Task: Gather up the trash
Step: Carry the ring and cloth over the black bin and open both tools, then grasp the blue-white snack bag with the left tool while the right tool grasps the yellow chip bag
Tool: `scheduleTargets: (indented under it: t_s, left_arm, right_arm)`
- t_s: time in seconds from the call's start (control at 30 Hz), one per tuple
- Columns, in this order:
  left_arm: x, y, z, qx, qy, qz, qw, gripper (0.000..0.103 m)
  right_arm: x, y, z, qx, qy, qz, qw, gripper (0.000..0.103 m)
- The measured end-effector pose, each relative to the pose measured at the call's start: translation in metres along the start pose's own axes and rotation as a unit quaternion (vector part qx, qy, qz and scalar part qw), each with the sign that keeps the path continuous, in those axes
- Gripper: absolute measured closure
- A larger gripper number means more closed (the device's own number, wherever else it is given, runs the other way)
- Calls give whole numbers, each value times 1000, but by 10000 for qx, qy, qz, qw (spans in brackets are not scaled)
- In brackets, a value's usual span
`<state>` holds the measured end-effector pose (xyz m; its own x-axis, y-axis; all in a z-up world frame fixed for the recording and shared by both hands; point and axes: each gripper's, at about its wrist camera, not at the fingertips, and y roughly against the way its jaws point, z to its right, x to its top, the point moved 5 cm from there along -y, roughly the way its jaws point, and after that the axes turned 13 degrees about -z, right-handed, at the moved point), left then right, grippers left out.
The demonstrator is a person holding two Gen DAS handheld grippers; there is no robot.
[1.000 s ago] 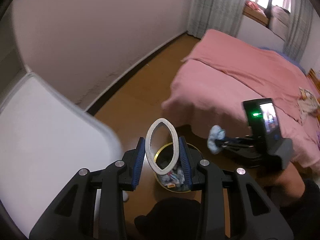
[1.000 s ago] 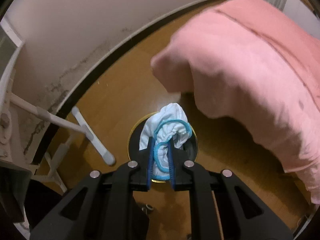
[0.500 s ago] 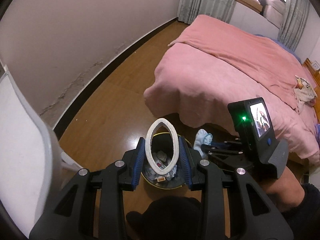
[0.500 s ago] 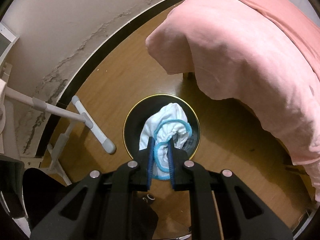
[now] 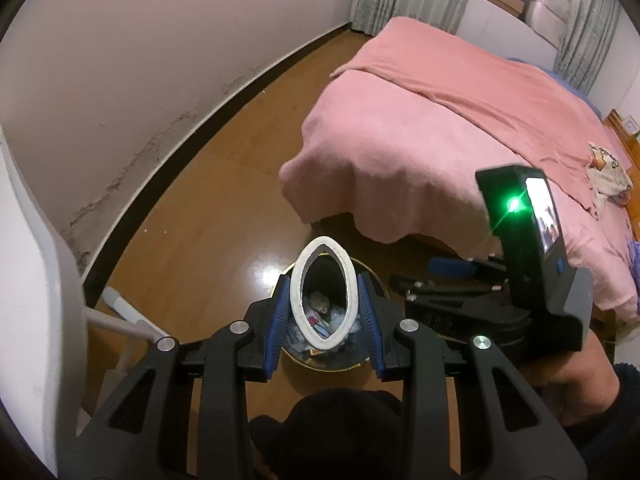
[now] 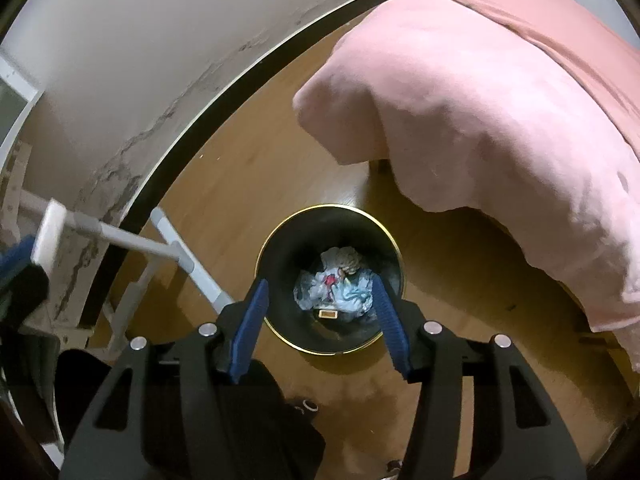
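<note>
Trash lies heaped in the bottom of a round black bin (image 6: 330, 276) with a gold rim, which stands on the brown wooden floor (image 6: 248, 184) just off the corner of a bed. Largest in view is that bed (image 5: 460, 120), spread with a pink blanket (image 6: 500, 100) whose corner droops over the floor near the bin. A pale wall (image 5: 140, 40) with a dark baseboard and scuffed, stained plaster curves along the floor's far side, and a white rack leg (image 6: 188, 260) angles down beside the bin. The right gripper (image 6: 320, 312) hangs above the bin mouth pointing steeply down, its blue-padded jaws opening with nothing between them; the crumpled white, blue and red trash (image 6: 336, 284) shows in the gap, down inside the bin. The left gripper (image 5: 324, 308) is narrowed onto a white ring (image 5: 323, 292), squeezed into a pointed oval between its blue pads and held over the near side of the bin, whose contents are visible through the ring's hole.
</note>
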<state>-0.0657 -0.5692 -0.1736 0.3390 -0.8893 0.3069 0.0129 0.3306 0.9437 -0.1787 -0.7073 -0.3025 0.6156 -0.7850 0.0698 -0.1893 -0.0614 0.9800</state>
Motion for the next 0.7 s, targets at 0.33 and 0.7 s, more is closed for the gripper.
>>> scheduleTargets:
  t_s: [0.33, 0.7]
  left_arm:
    - [5, -28, 32, -214, -295, -246, 9990, 67]
    - [-3, -9, 35, -92, -287, -80, 9995, 33]
  right_arm:
    - [10, 33, 51, -119, -1063, 651, 9921, 45]
    - [6, 48, 49, -105, -983, 797, 9919, 40]
